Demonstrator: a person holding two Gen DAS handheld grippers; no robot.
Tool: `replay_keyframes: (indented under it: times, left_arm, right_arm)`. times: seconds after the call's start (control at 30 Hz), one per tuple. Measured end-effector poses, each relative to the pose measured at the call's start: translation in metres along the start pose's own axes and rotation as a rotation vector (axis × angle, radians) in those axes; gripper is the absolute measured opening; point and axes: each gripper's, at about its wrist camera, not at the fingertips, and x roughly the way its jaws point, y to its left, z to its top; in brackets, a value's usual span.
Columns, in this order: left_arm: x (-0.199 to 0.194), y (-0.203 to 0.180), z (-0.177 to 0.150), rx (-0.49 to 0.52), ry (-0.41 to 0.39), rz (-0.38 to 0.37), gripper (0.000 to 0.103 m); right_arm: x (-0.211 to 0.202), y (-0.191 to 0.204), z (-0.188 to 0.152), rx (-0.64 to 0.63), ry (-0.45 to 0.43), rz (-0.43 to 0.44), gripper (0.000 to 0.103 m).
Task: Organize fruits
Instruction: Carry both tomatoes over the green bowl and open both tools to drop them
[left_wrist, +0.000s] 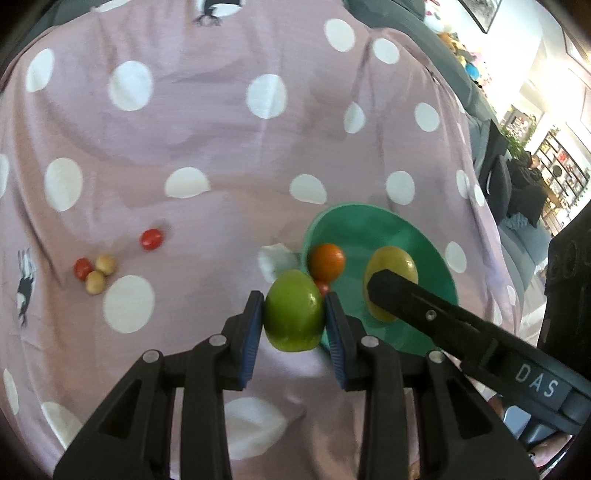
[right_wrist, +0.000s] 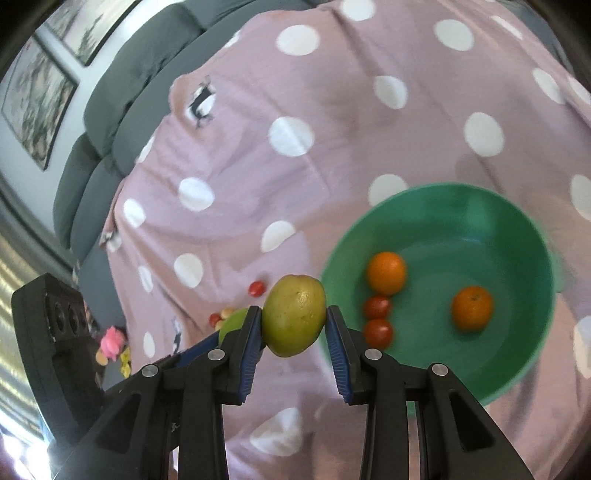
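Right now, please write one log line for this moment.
left gripper: green fruit | right gripper: yellow fruit | bowl: oranges, tomatoes

My right gripper (left_wrist: 373, 291) w/ its yellow fruit (left_wrist: 400, 264) hangs over the green bowl (left_wrist: 432, 266), blocking my left's way in; cloth (left_wrist: 184, 122) beyond lies open.

Pink white-dotted cloth (left_wrist: 207, 122), green bowl (right_wrist: 480, 206), oranges (right_wrist: 386, 272), red tomatoes (right_wrist: 377, 331).

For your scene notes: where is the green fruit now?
Left wrist view: the green fruit is clamped in the left gripper, beside the bowl.
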Motion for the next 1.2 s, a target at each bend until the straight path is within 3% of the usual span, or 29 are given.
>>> replay_keyframes:
  times: [0.6,0.83,1.2]
  left_arm:
    - [0.052,-0.059,0.001,0.083,0.07,-0.042,0.033]
    - [0.062,-0.069,-0.004,0.108,0.097,-0.038,0.033]
    - [0.075,-0.071,-0.007,0.091,0.143,-0.071,0.033]
  right_arm:
    - [-0.018,-0.068,0.007,0.161,-0.04,-0.182,0.037]
    - [-0.015,-0.076,0.007,0.181,-0.027,-0.256,0.037]
    - [-0.011,-0.083,0.007,0.188,-0.004,-0.304,0.037]
